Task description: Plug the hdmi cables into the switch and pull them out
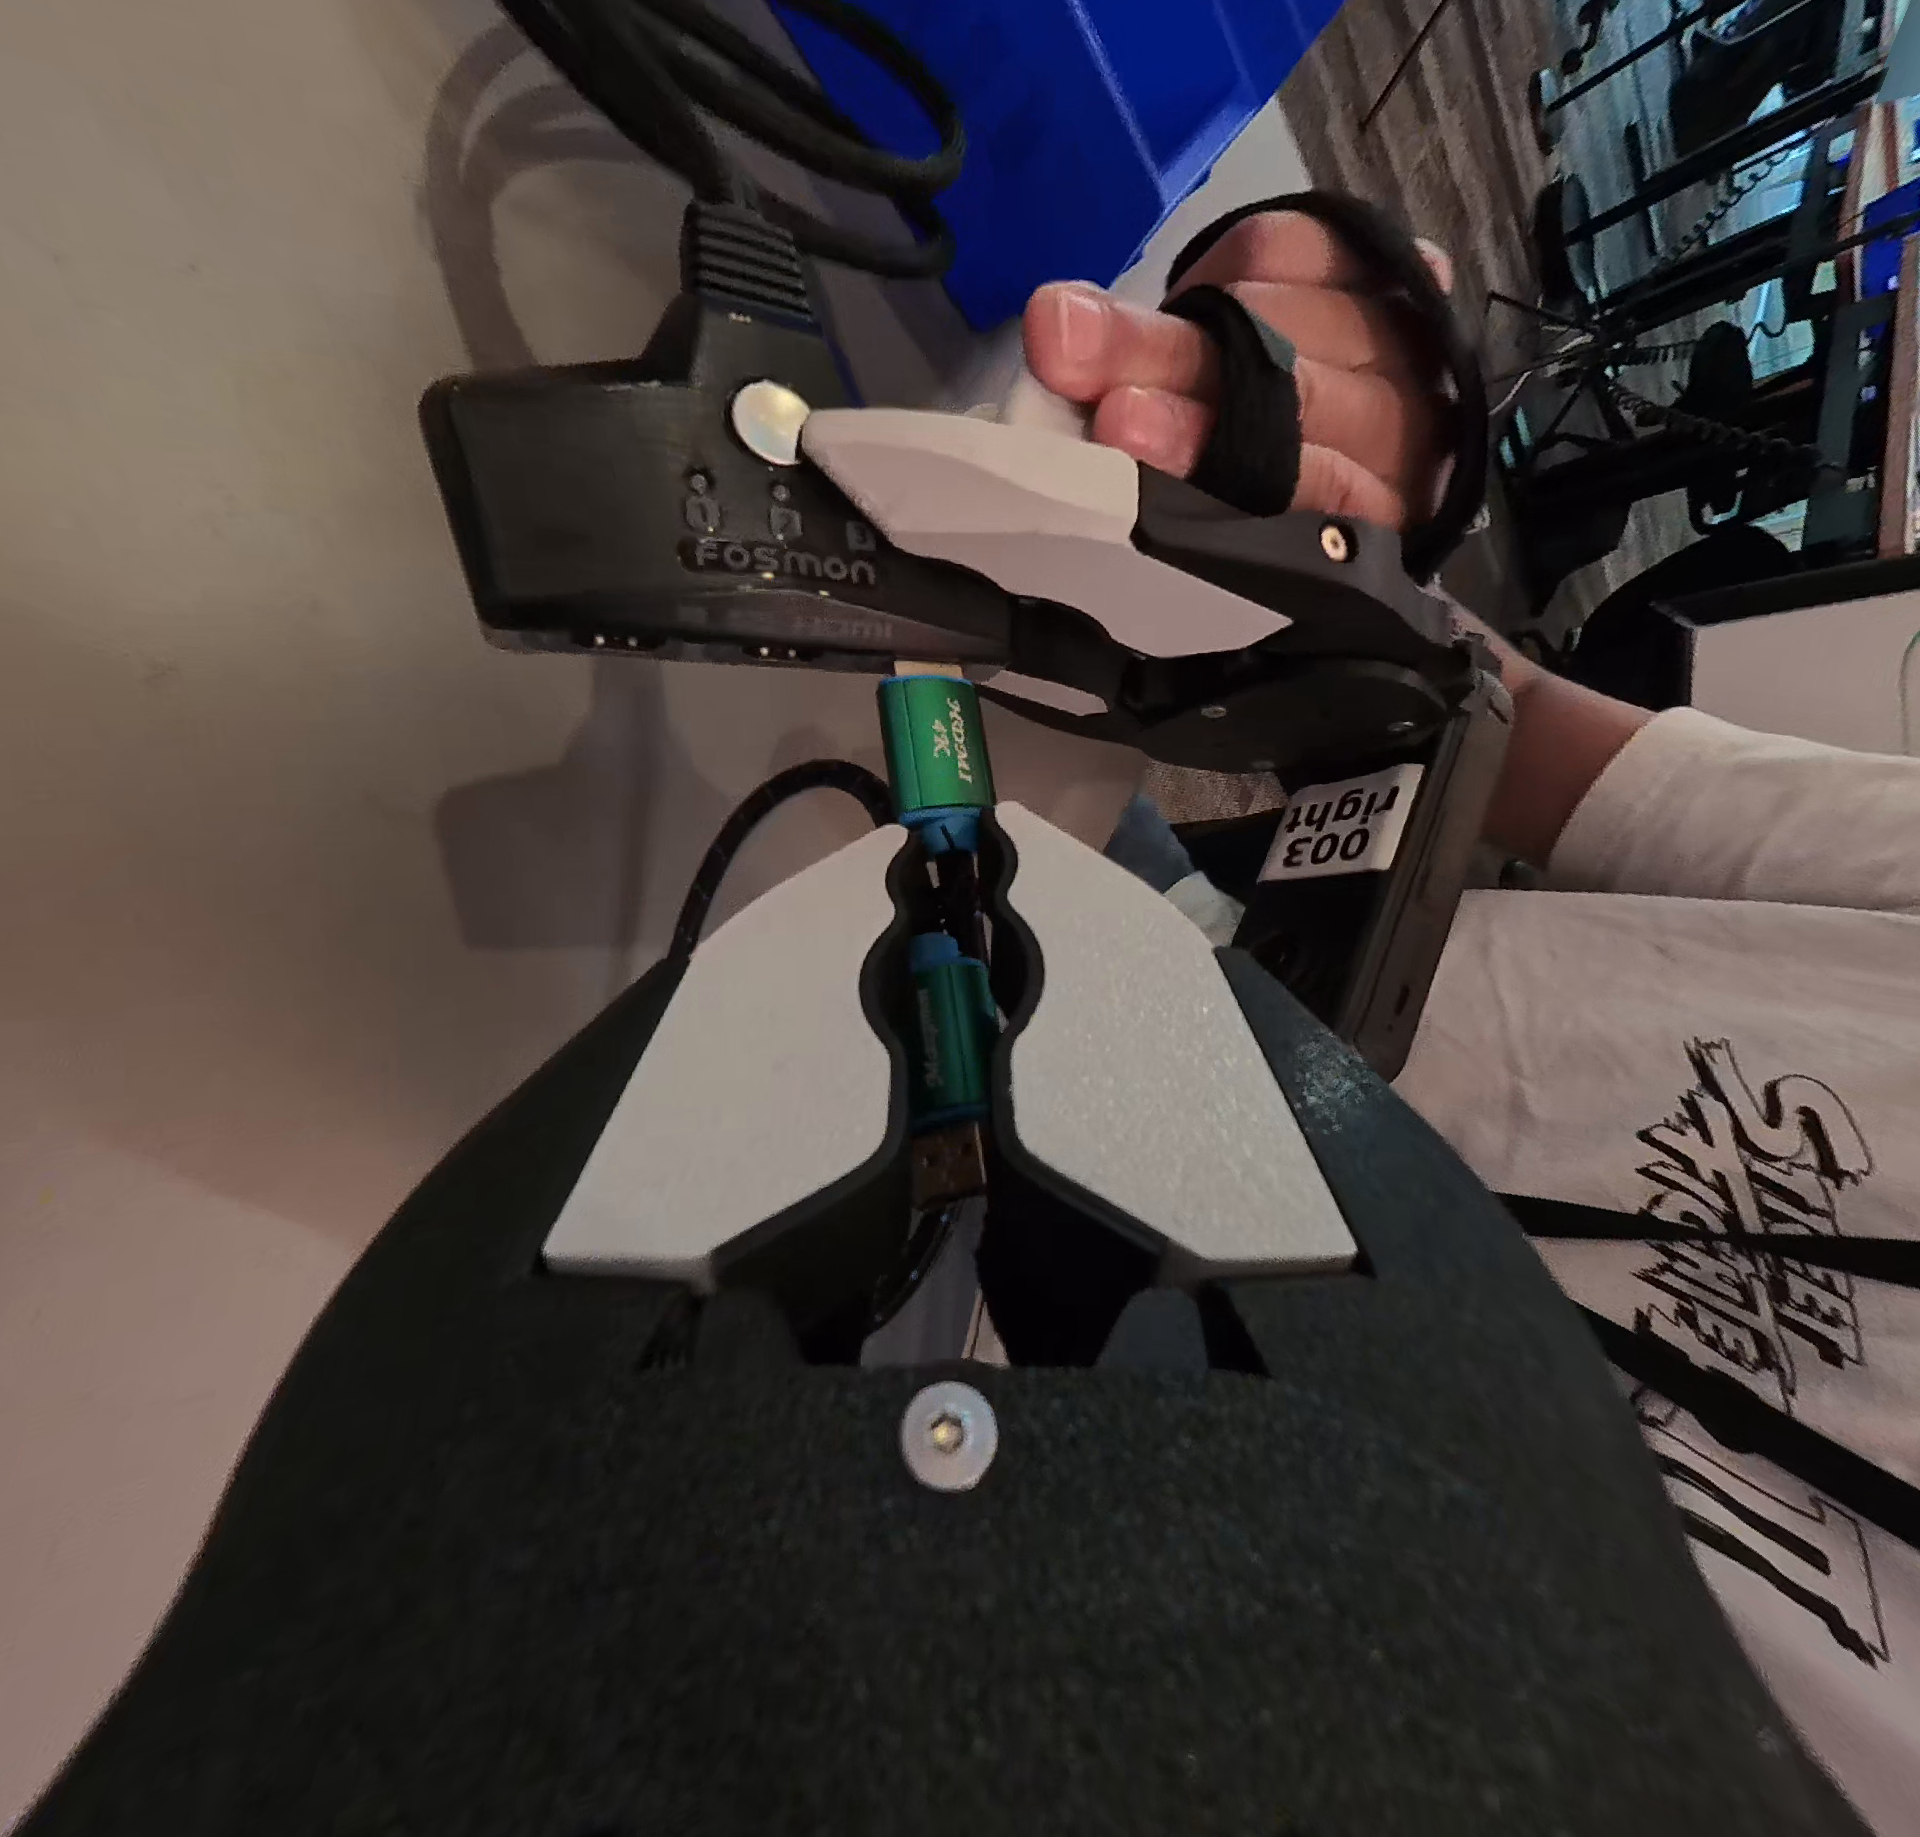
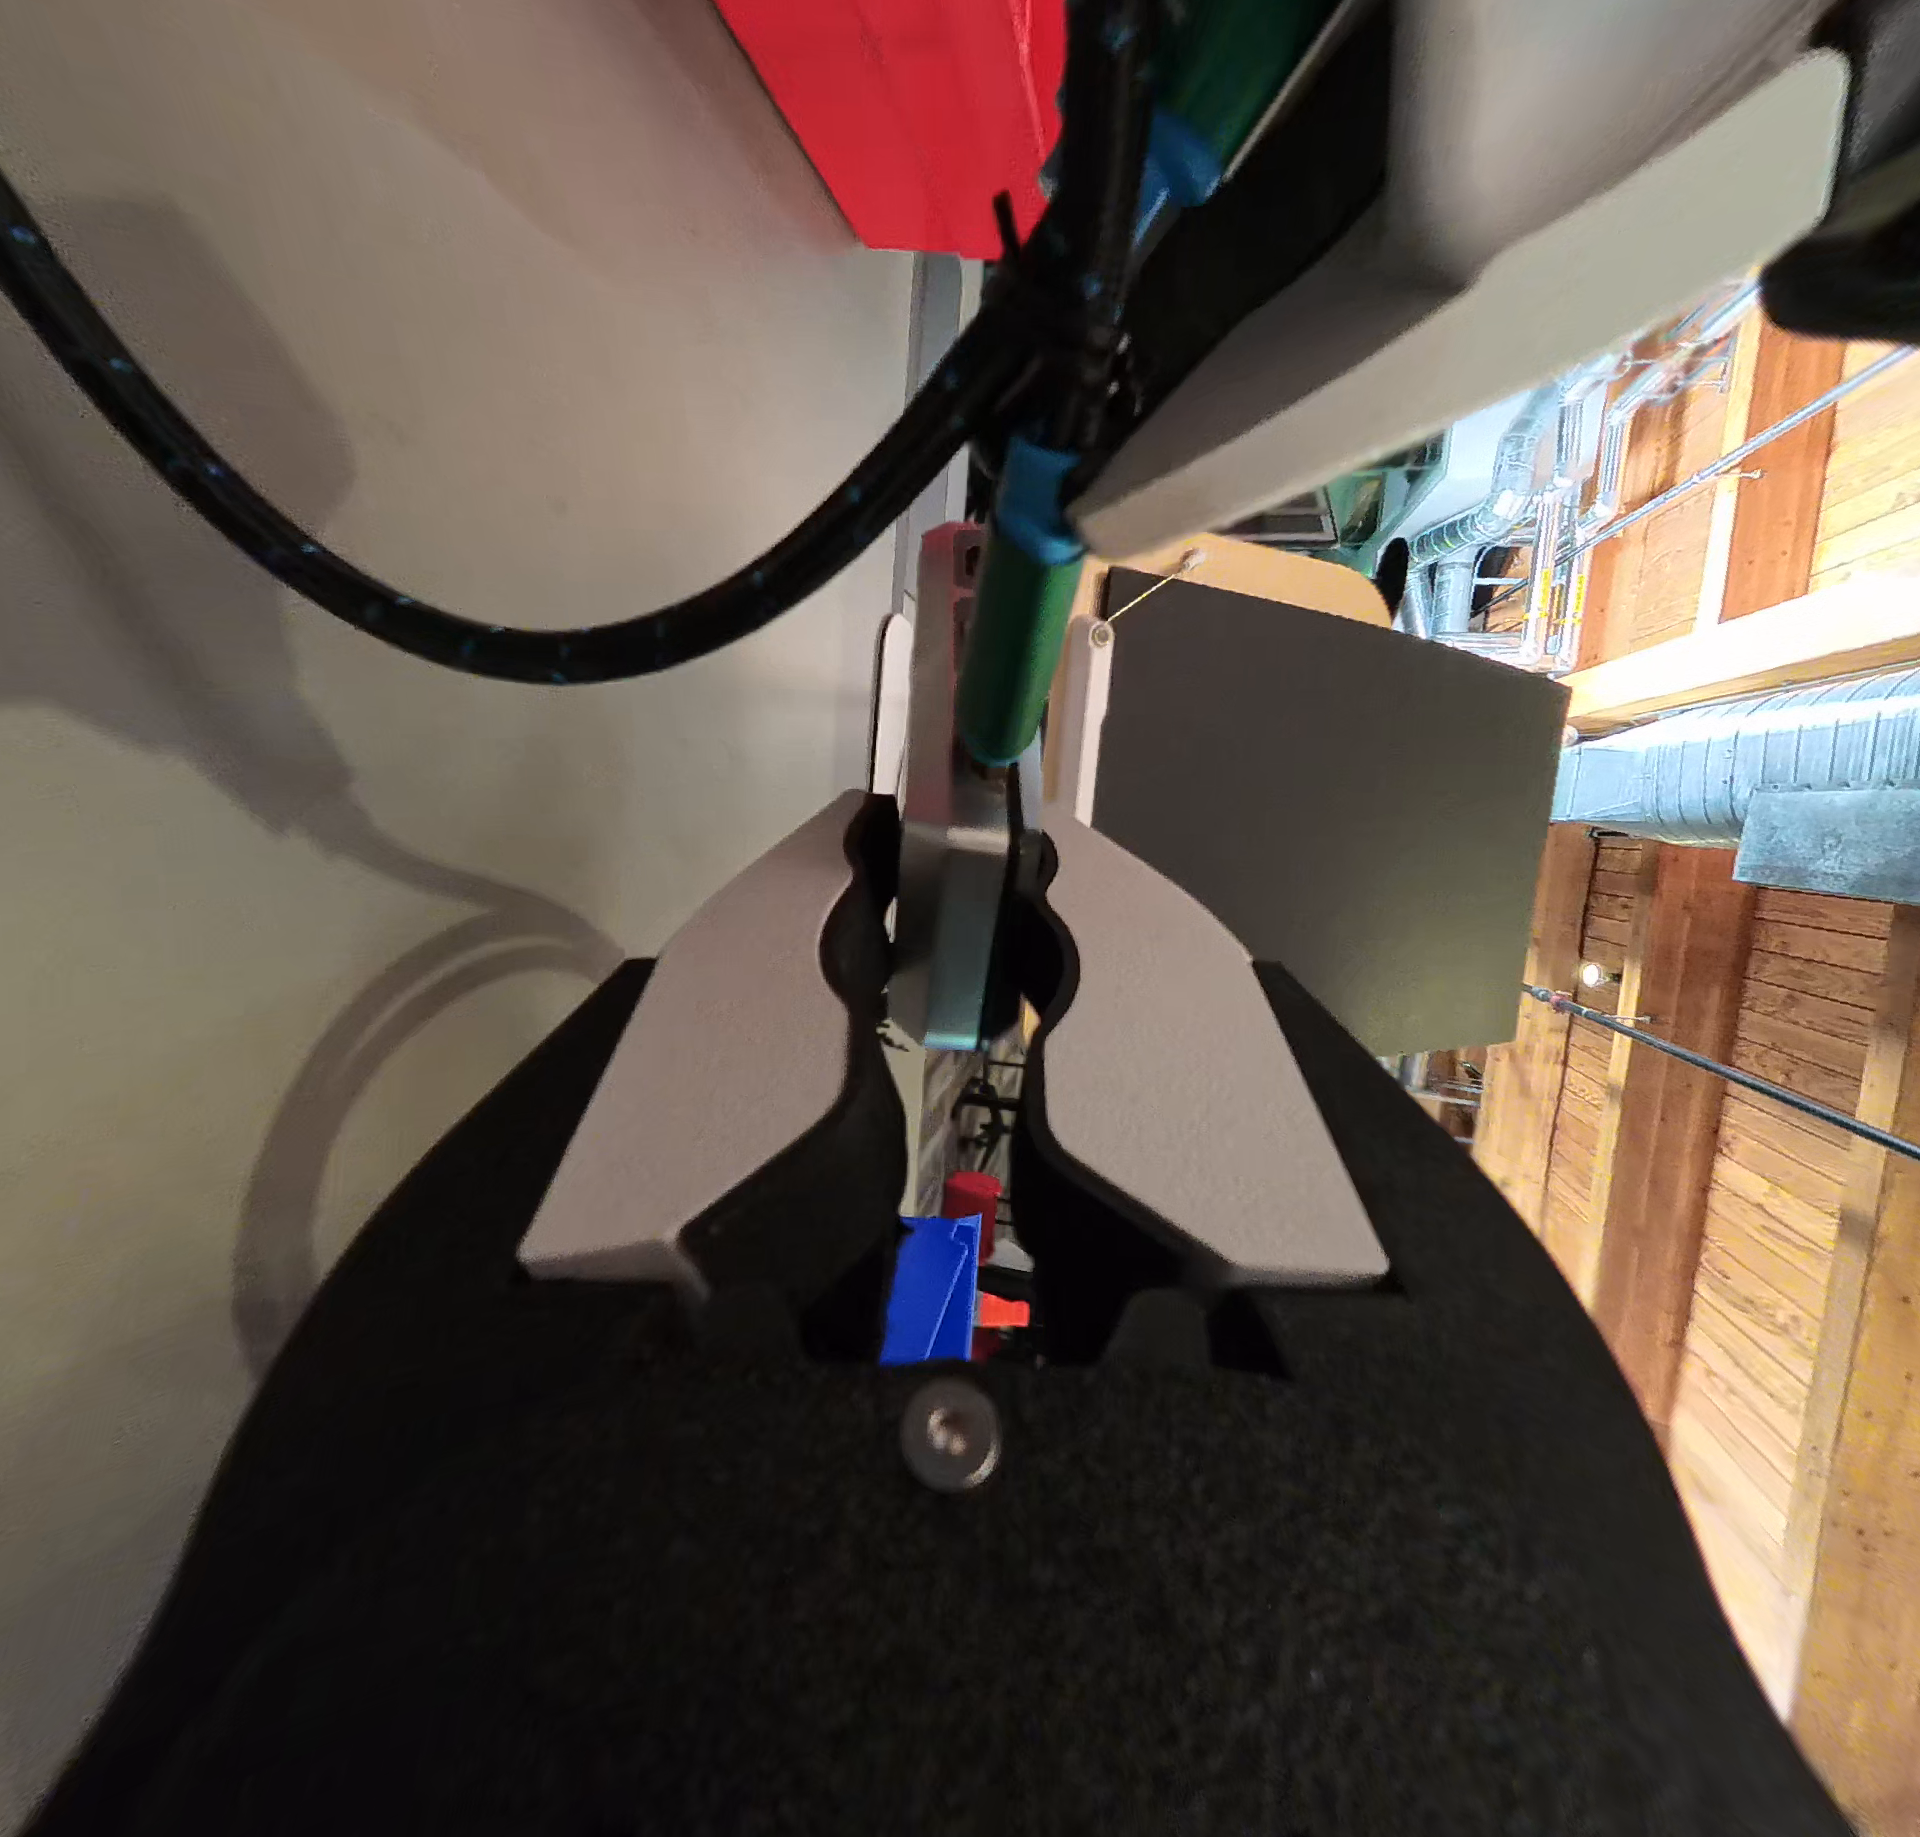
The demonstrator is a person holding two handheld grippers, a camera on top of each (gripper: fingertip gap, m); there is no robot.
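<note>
Gripping the blue collar just behind the green HDMI plug [image 1: 932, 753], my left gripper [image 1: 951, 837] has its grey fingertips nearly closed, pinching the cable right at the strain relief. The plug's metal tip sits partly inside the rightmost port on the near edge of the black switch [image 1: 665, 499], with a sliver of metal showing between plug and port. A second green plug [image 1: 951, 1049] lies loose below, seen through the gap between my left fingers, its bare connector pointing toward the camera. My right gripper [image 1: 914, 530] comes in from the right with its fingers clamped on the switch body, one grey pad [image 1: 997, 509] lying across the top face beside the round silver button [image 1: 767, 420]. A black braided cable [image 1: 748, 94] runs from the switch's far side toward the blue bin [image 1: 1049, 94]. The right wrist view is too close and blurred for me to judge that grip from there: I can make out the green plug [image 2: 1013, 655] and a black braided cable [image 2: 499, 624]
</note>
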